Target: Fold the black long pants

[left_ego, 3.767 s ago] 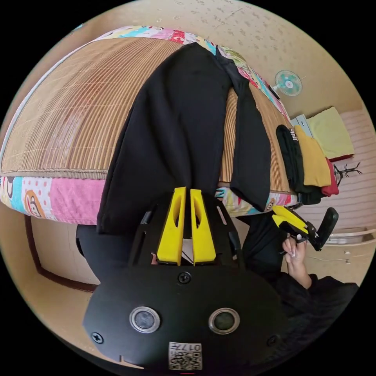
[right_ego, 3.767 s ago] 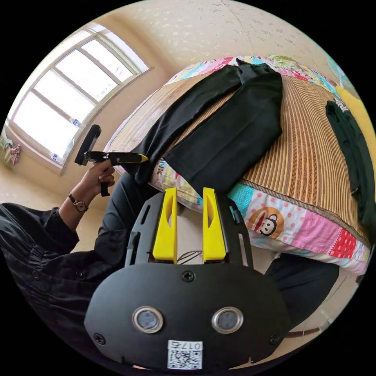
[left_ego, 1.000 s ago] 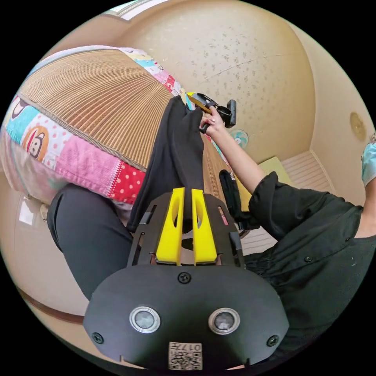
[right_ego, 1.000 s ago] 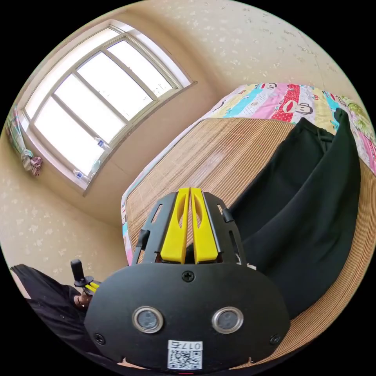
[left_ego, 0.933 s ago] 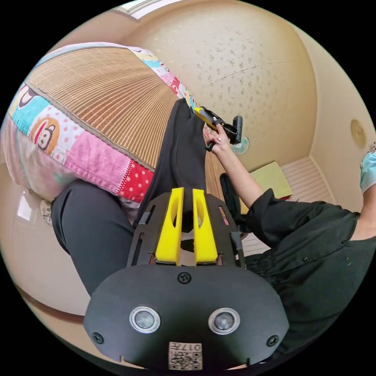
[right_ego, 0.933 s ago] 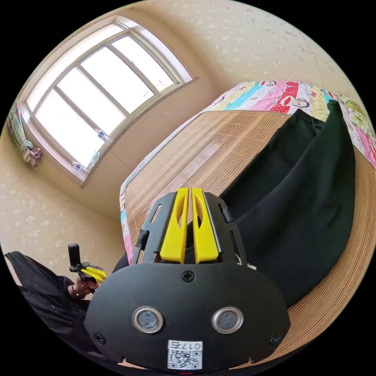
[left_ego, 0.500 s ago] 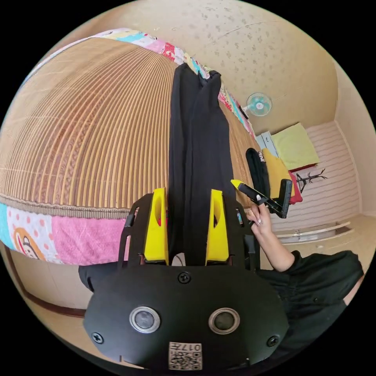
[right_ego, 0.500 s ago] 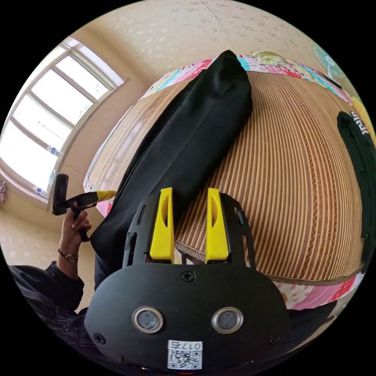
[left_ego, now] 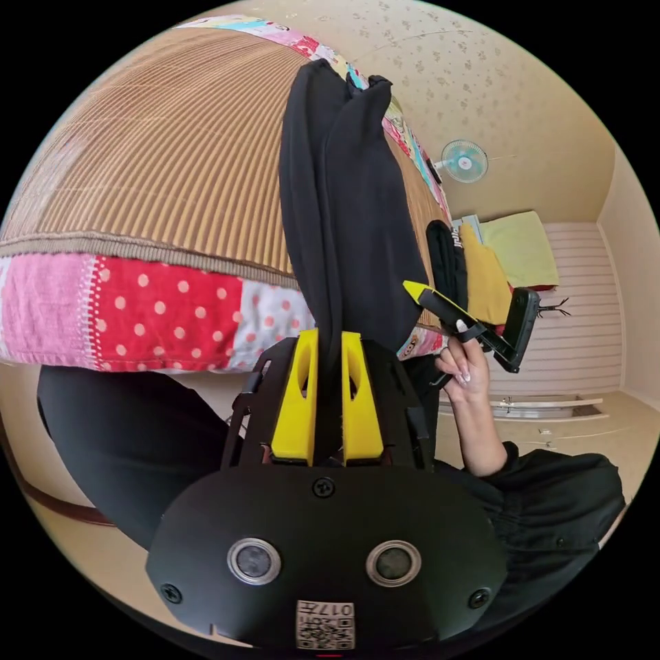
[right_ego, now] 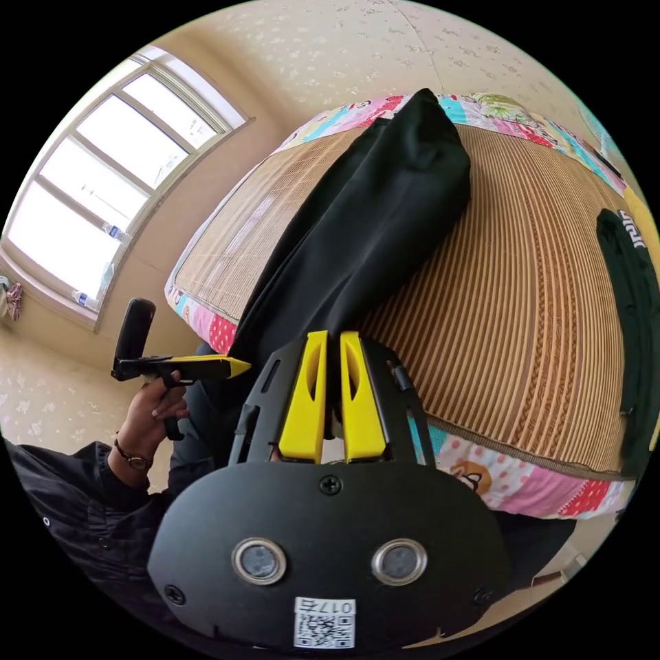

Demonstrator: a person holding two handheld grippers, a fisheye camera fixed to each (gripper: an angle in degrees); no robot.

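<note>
My left gripper (left_ego: pixel 327 350) has its yellow jaws drawn nearly together on the hem end of the black long pants (left_ego: pixel 350 206), the dark cloth running up from between them. My right gripper (right_ego: pixel 333 350) is in the same state, jaws almost closed with a fold of the hem edge pinched between them. Each tool also shows from the other side: the right gripper (left_ego: pixel 414 289) held beside the hanging cloth, the left gripper (right_ego: pixel 237 367) pointing at the hem.

The pants lie lengthwise on the ribbed woven bamboo mat (right_ego: pixel 522 289) that covers the bed, one leg stacked on the other, waist at the far end near the patchwork cartoon-print quilt (left_ego: pixel 137 316). The hem end droops over the near edge of the bed, in front of my legs. A stack of folded black, mustard and red clothes (left_ego: pixel 474 275) sits further along the mat.

I judge the next move is carrying the hems toward the waist. The risk is that I hold only one layer in either pinch: the lower leg would then stay behind and the fold would come out skewed. Uneven lifting between my two hands could twist the legs apart, and dragging rather than lifting might bunch the cloth on the ribbed mat.
</note>
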